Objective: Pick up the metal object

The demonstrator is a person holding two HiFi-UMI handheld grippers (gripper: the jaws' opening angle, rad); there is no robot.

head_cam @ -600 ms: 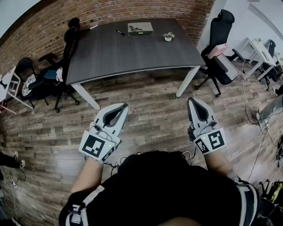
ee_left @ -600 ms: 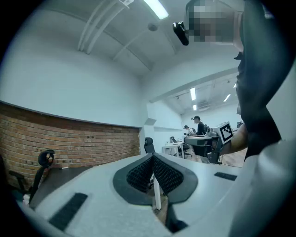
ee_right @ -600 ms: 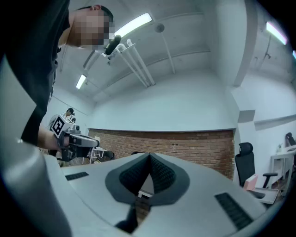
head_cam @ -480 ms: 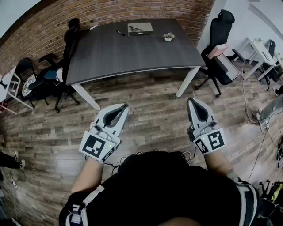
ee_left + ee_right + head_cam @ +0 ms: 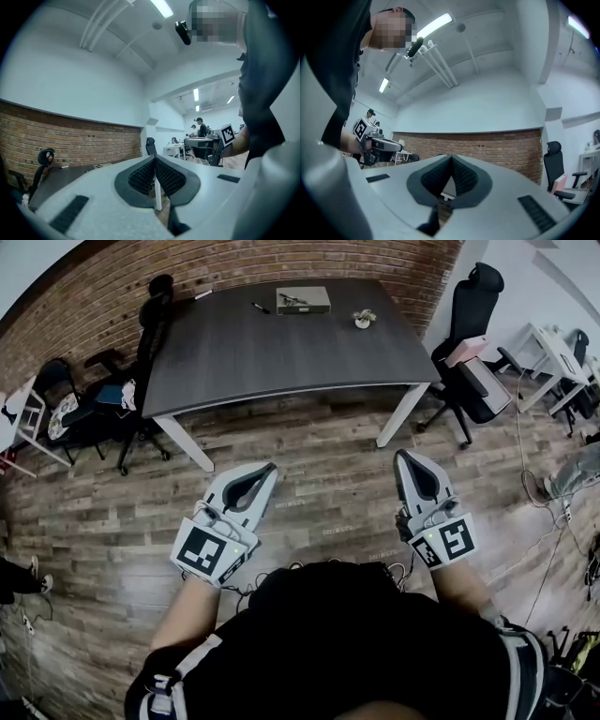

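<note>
The left gripper (image 5: 267, 468) is held over the floor, well apart from the table (image 5: 234, 362), jaws clenched tip to tip on nothing. At the table's far side a grey box (image 5: 303, 300) is noted, its long axis along the brick wall, with a small shiny item (image 5: 362, 319) to its right. Which one is the metal object, and how it points, cannot be resolved. The right gripper (image 5: 404, 456) is likewise closed and empty. Approach stage is judged: the table must be reached and the jaws parted.

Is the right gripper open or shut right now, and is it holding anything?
Shut and empty: the grey right gripper has its fingers meeting at the tips, nothing between them.
</note>
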